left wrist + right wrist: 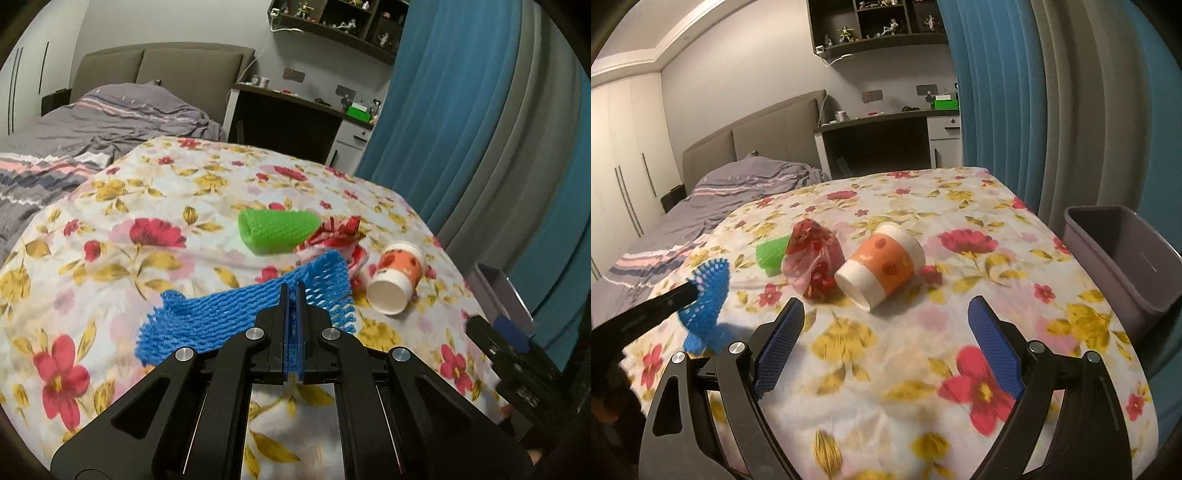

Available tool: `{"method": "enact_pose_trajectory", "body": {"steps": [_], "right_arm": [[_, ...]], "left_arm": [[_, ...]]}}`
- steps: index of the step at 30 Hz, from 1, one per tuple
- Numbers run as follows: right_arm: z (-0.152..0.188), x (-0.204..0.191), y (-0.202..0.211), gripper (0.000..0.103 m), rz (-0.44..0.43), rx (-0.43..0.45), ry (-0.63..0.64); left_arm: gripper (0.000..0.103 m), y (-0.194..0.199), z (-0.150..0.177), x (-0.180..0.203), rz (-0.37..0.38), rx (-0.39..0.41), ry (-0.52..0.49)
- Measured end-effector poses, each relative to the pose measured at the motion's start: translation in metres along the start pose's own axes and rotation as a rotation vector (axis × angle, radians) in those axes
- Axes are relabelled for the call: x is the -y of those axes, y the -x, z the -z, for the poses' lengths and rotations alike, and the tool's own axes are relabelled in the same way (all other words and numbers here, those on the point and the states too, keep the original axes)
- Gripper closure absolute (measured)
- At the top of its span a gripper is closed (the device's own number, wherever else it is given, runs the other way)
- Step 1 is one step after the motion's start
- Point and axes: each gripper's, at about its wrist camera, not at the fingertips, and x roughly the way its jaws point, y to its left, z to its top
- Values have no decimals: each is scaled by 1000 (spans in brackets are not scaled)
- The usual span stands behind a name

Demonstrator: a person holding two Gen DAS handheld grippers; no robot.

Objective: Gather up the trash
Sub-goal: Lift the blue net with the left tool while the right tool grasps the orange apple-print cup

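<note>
Your left gripper (294,291) is clamped on the blue foam net (229,317), just clear of the floral cloth (110,206); next, carry it to the grey bin (1123,258) at the table's right; your right gripper (886,325) stands wide apart, empty, facing the tipped paper cup (882,266).

Blue foam net (221,317), green foam net (277,229), orange-and-white spotted cup (882,262), red-and-yellow floral cloth (960,206), grey bin (1115,258)
</note>
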Motion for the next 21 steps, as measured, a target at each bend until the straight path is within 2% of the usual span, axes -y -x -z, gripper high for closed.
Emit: {"method": "enact_pose_trajectory", "body": {"steps": [6, 12, 21], "right_arm": [[-19, -13, -37, 17, 46, -19, -13], [-32, -16, -75, 23, 76, -73, -47], [-27, -8, -111, 31, 54, -176, -151]], "left_arm": [[101, -7, -10, -4, 13, 11, -3], [101, -17, -16, -11, 27, 9, -1], [101, -25, -17, -20, 37, -1, 15]]}}
